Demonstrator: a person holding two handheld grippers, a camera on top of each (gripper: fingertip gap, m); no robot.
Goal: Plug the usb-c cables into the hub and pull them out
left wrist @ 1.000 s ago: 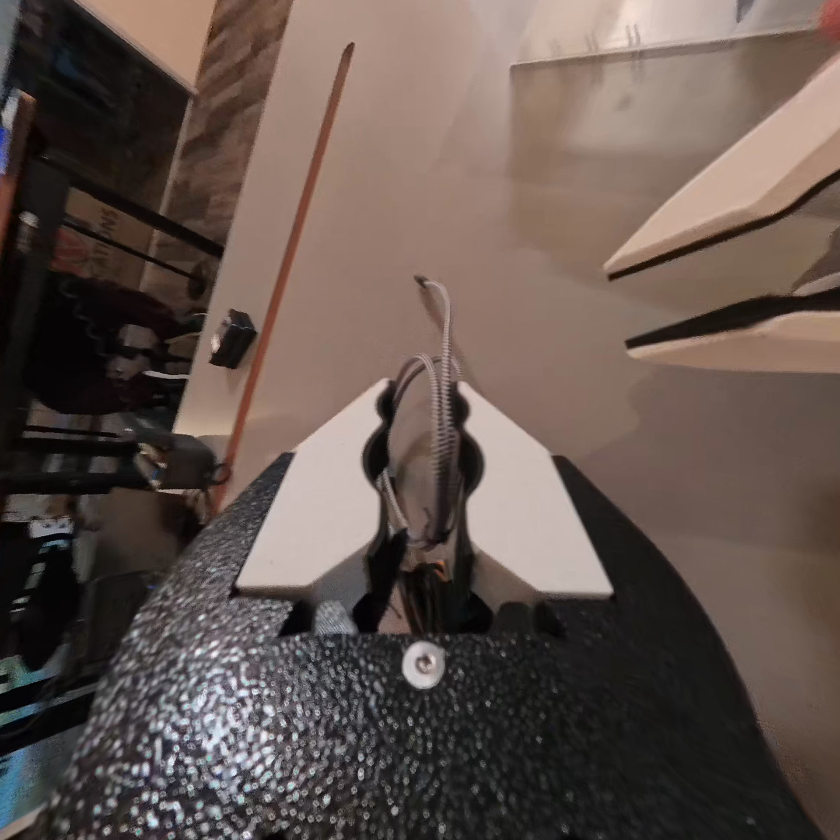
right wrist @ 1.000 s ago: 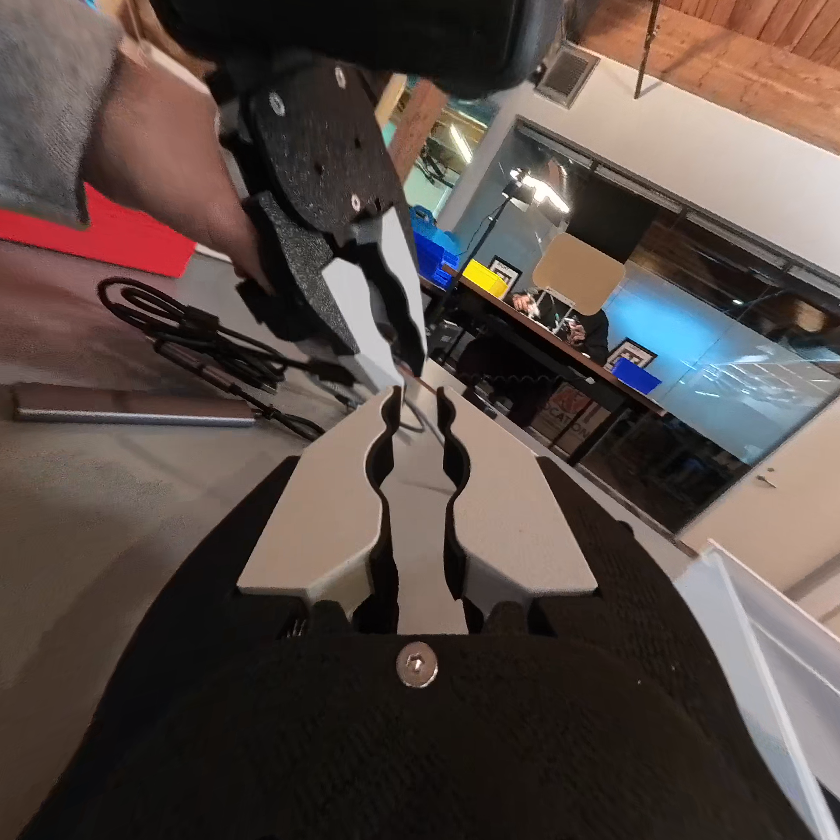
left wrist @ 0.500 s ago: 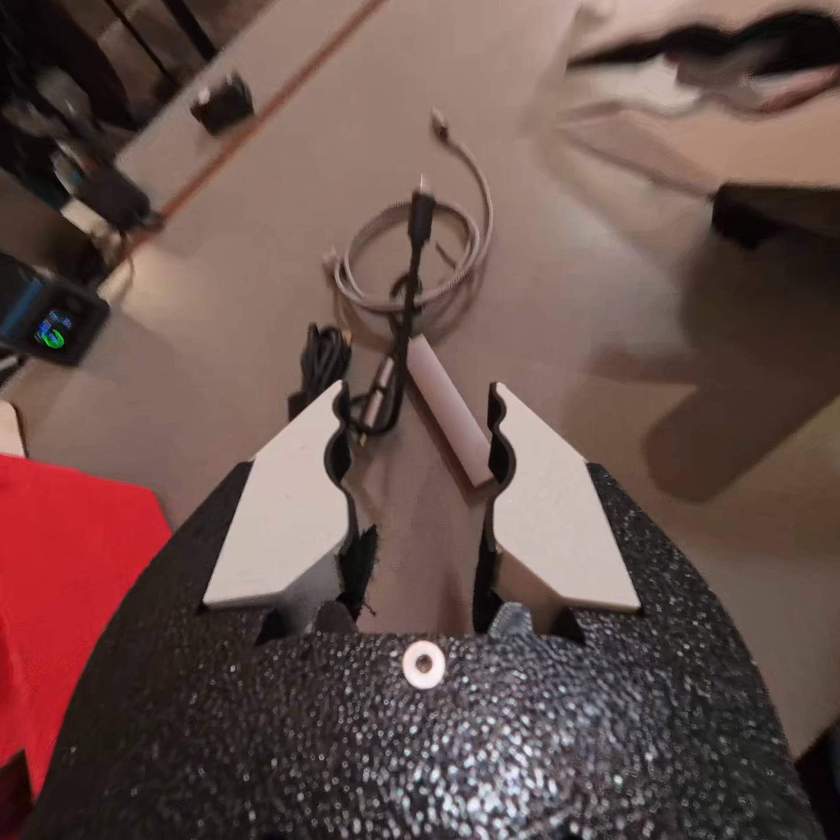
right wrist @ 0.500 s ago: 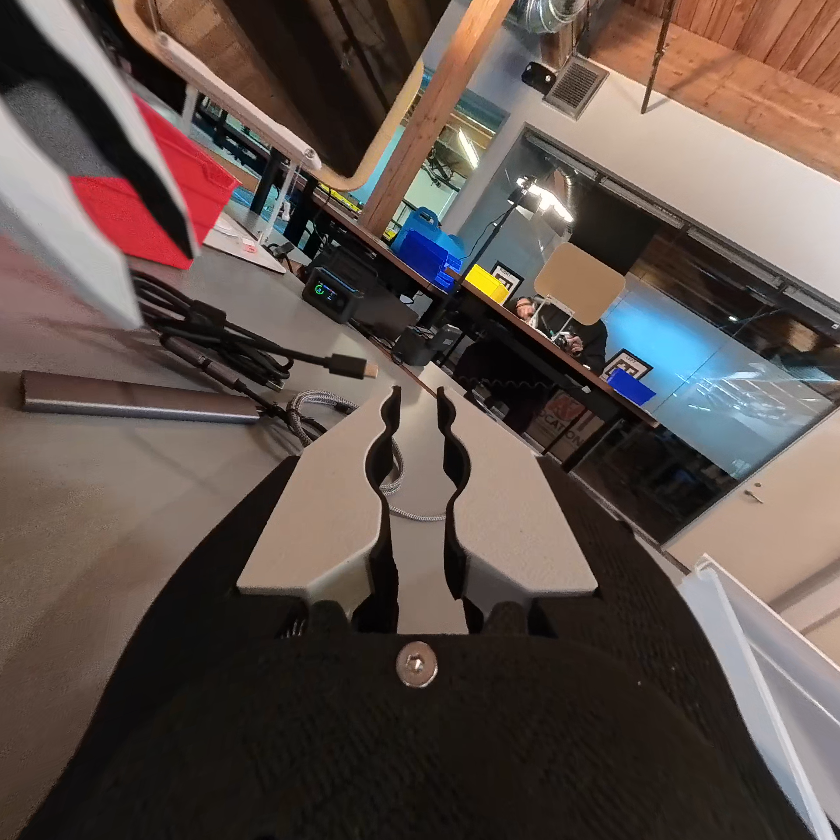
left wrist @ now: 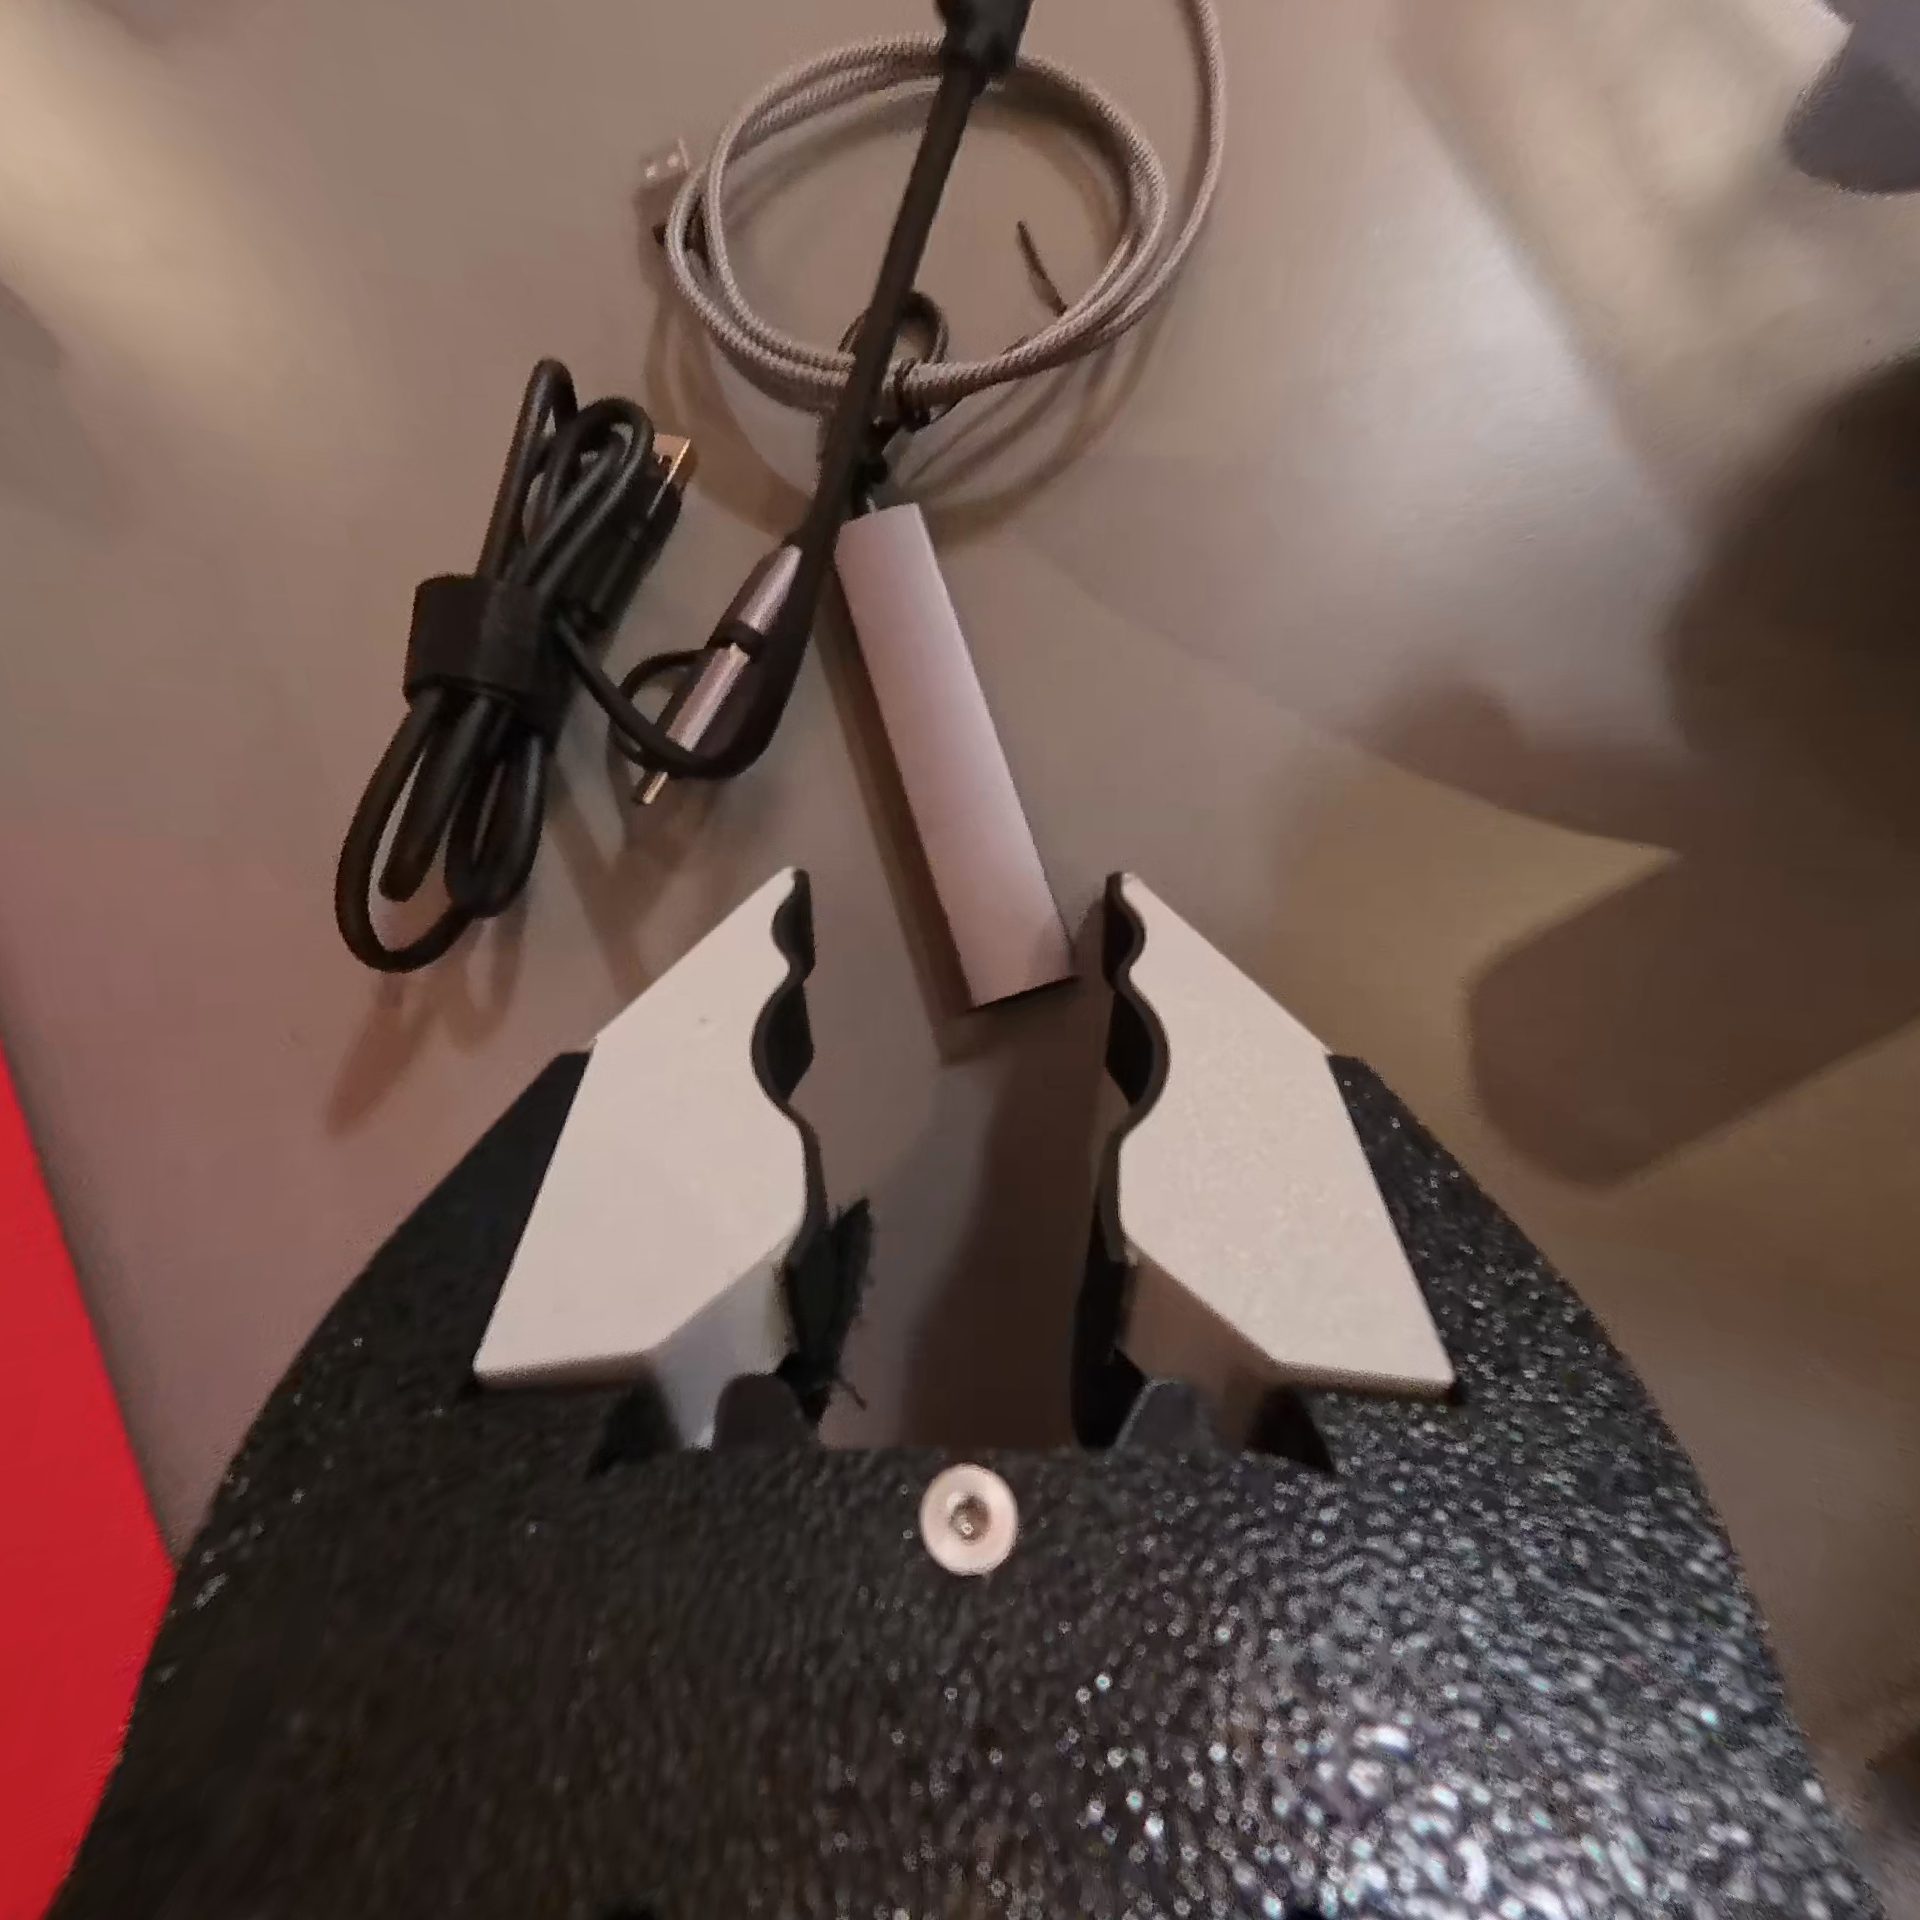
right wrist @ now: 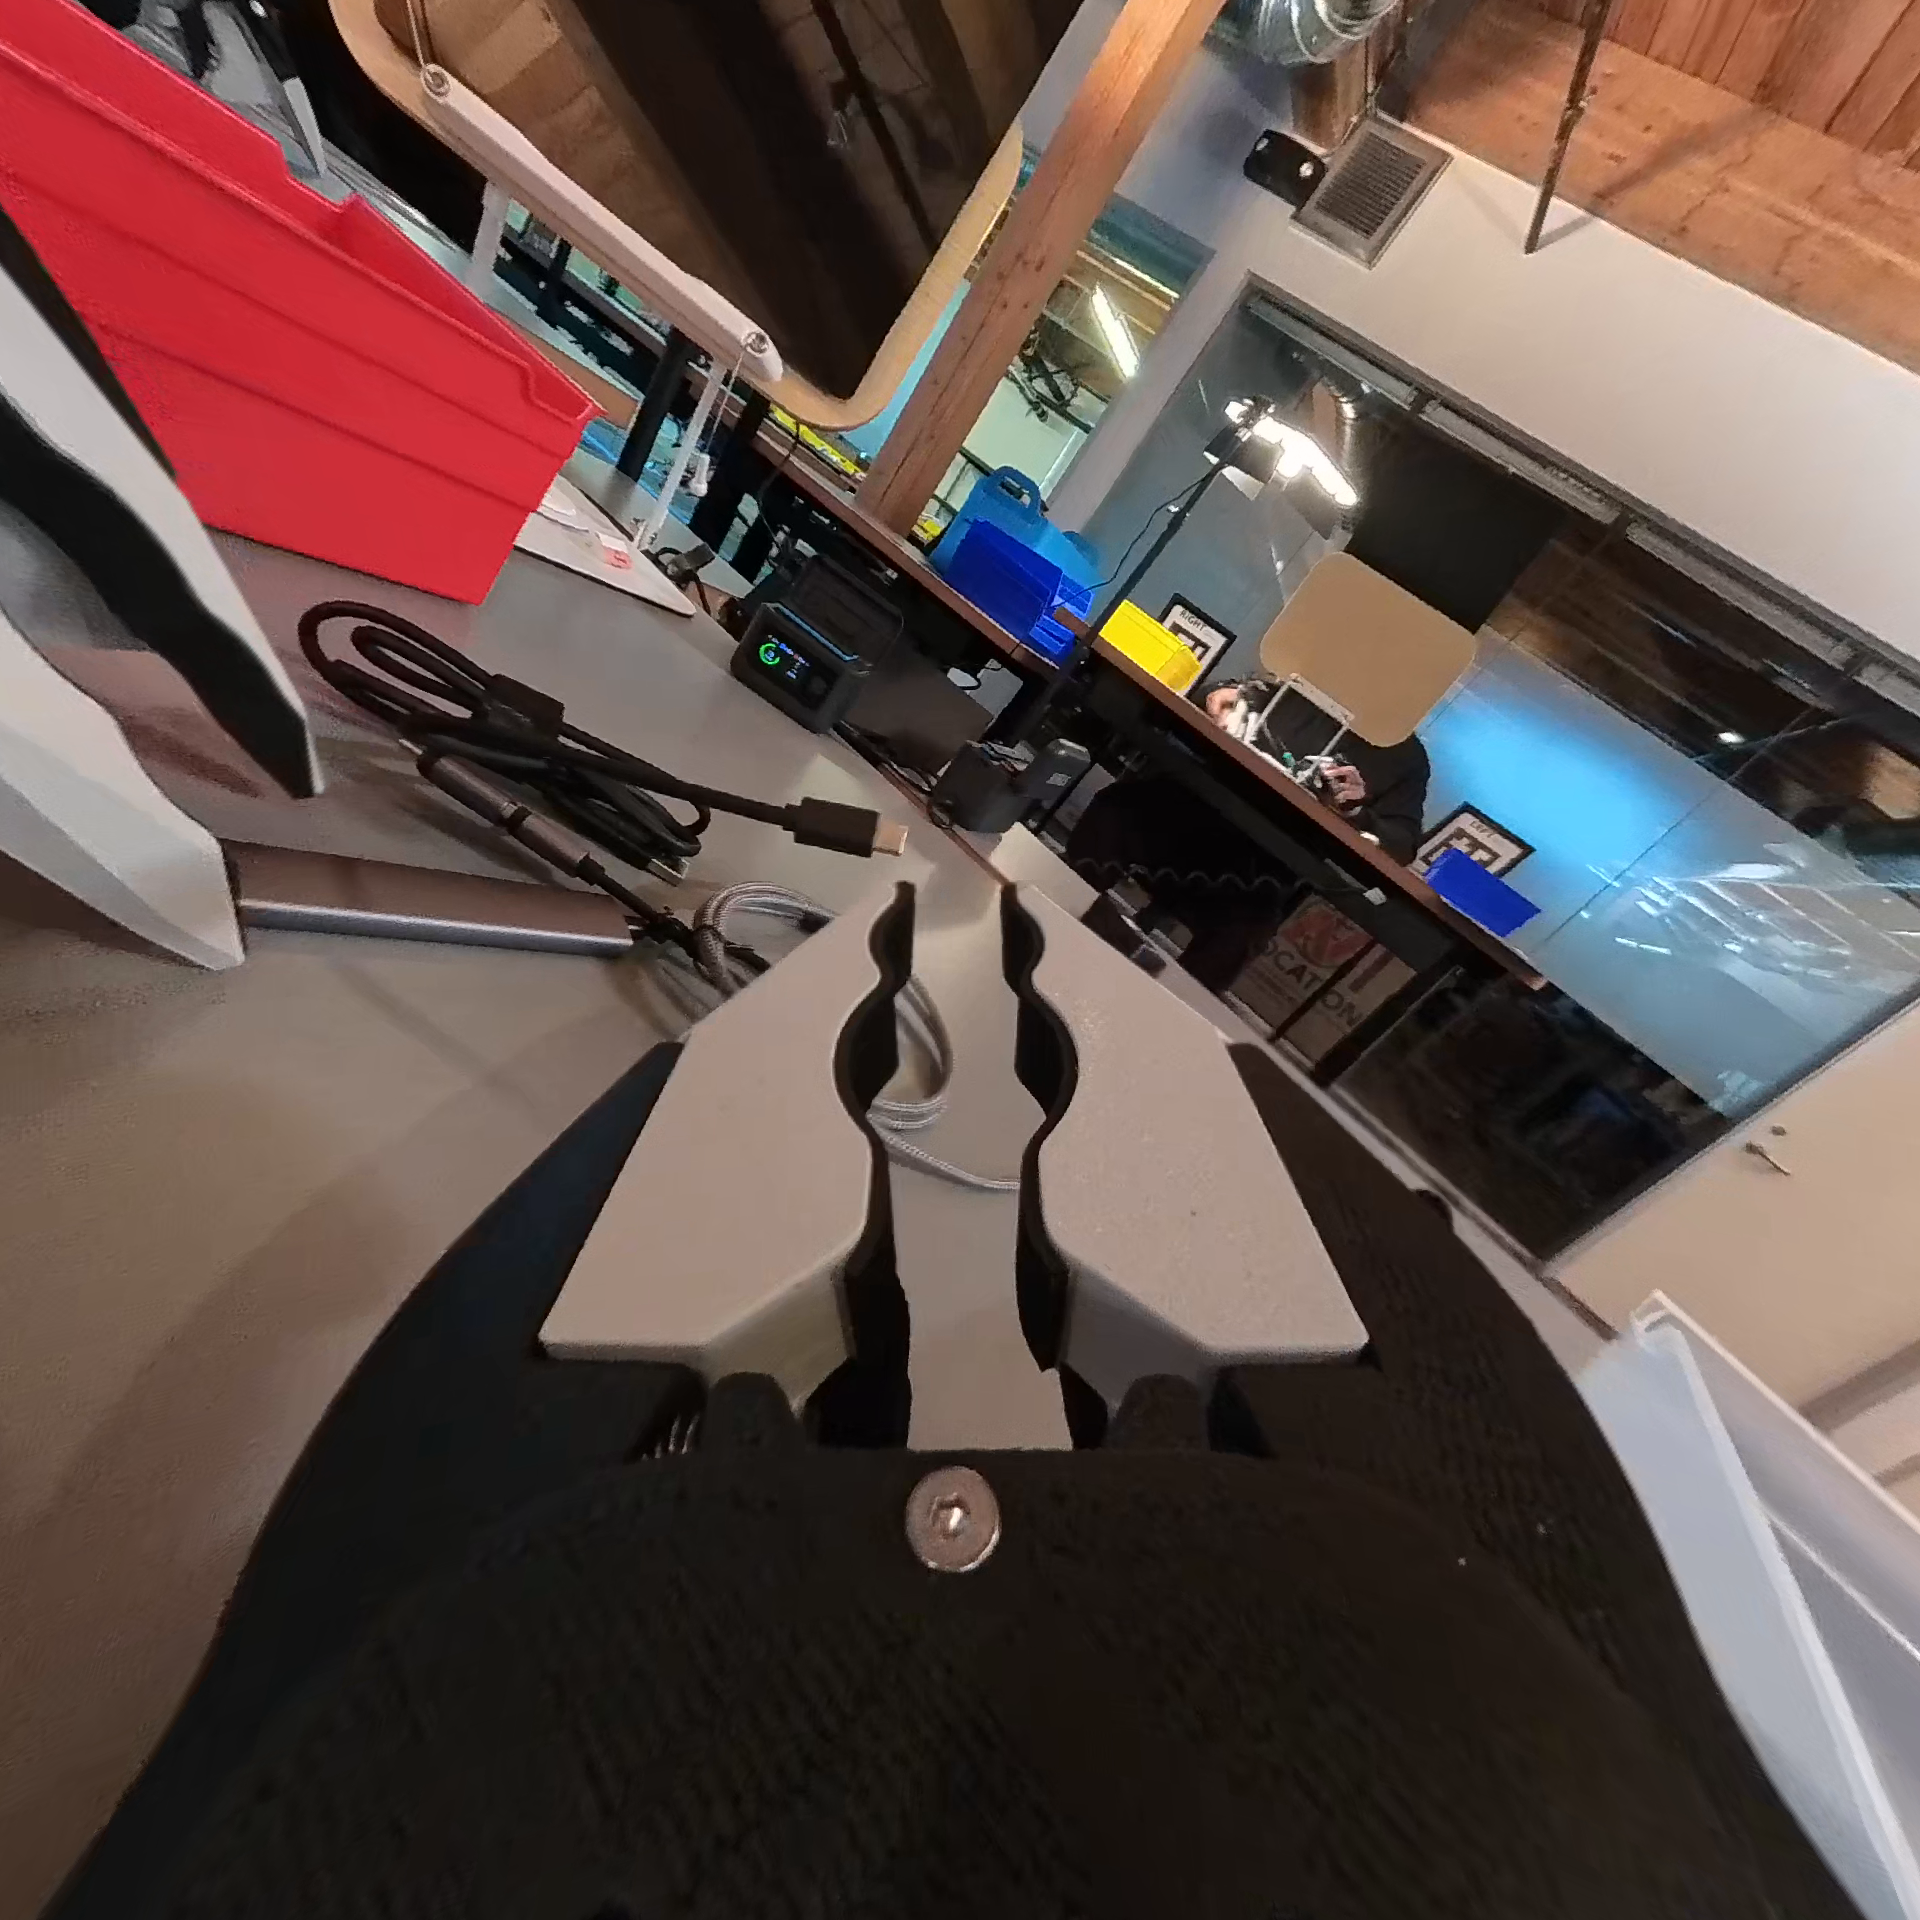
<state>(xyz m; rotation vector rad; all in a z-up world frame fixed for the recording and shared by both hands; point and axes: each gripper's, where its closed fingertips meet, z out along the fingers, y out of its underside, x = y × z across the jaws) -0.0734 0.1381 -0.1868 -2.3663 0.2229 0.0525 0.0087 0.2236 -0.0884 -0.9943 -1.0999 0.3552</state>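
- While its fingers stand wide apart and hold nothing, the left gripper [left wrist: 958, 894] hangs over the grey table [left wrist: 1351, 436].
- Just ahead, the near end of the grey hub [left wrist: 951, 774] lies between the fingertips.
- Left of the hub lies a tied black cable bundle [left wrist: 473, 665]; farther ahead is a coiled grey braided cable [left wrist: 914, 197].
- The right gripper [right wrist: 951, 899] is a little apart and empty, with the braided cable [right wrist: 914, 1112] showing in the gap.
- A black usb-c plug [right wrist: 847, 831] pokes out just past its tips.
- Far to its left sits a red bin [right wrist: 260, 364].
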